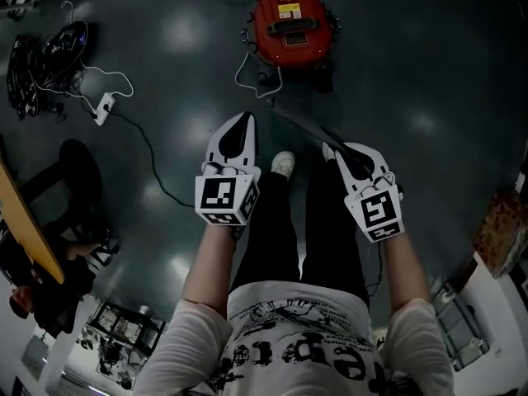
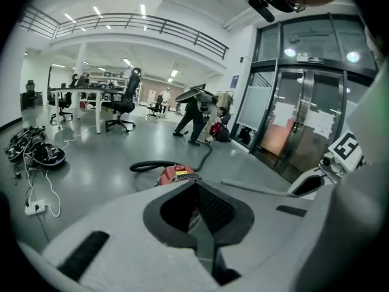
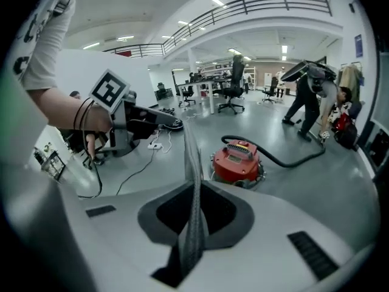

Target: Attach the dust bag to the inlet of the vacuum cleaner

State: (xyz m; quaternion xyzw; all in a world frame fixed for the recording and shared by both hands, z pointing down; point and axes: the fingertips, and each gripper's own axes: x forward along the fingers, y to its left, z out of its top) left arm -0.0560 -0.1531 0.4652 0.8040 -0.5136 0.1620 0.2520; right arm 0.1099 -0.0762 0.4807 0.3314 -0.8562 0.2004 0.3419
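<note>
While the fingers of the right gripper (image 3: 193, 218) are clamped on one edge of the flat dust bag (image 3: 191, 157), the left gripper (image 2: 203, 215) has its fingers together, empty. Risk noted: the single-edge hold may let the bag swing or slip. The red vacuum cleaner (image 1: 290, 27) stands well ahead on the floor (image 1: 165, 97), its inlet not discernible, so misalignment is likely.

The vacuum cleaner (image 1: 293, 25) is red, with a black handle and a small yellow label. The left hand-held gripper (image 1: 244, 122) and right hand-held gripper (image 1: 340, 151) are white with black pads, and their cubes carry black-and-white square markers. The dust bag (image 3: 193, 212) looks grey, perhaps finely meshed. The floor (image 1: 429, 73) is glossy dark grey and the trousers (image 1: 276, 238) are black.
</note>
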